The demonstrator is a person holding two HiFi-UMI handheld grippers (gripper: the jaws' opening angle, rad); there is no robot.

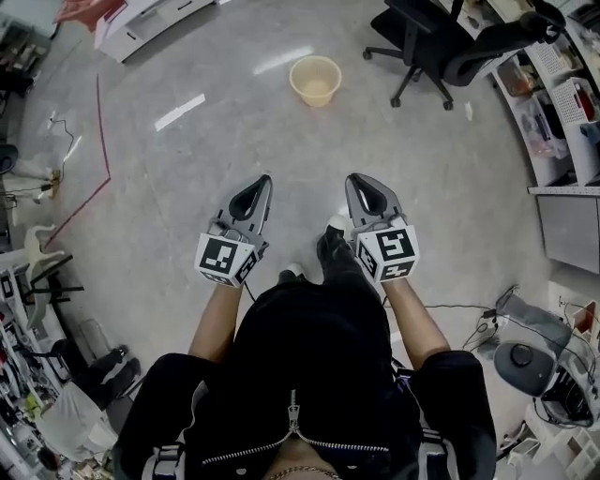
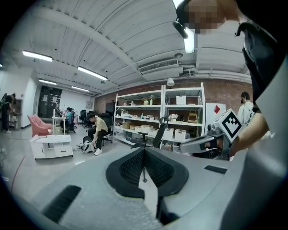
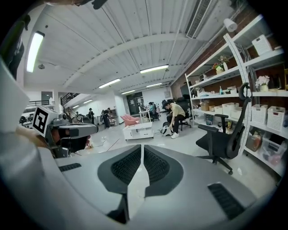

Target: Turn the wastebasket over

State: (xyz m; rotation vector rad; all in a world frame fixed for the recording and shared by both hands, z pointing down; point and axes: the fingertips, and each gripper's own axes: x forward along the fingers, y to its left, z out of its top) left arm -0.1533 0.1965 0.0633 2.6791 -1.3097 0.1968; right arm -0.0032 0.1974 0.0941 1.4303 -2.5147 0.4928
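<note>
A pale yellow wastebasket [image 1: 316, 80] stands upright on the grey floor, mouth up, well ahead of me. My left gripper [image 1: 263, 179] and right gripper [image 1: 354, 178] are held side by side in front of my body, both pointing toward the basket and far short of it. Both are shut with nothing between the jaws. In the left gripper view the left gripper [image 2: 144, 150] has its pads together; in the right gripper view the right gripper [image 3: 142, 148] looks the same. The basket does not show in either gripper view.
A black office chair [image 1: 436, 47] stands right of the basket. Shelving with boxes [image 1: 553, 103] lines the right wall. A white low cabinet [image 1: 141, 23] sits at the far left, red tape [image 1: 98, 141] runs along the floor, and cables [image 1: 469, 314] lie at the right.
</note>
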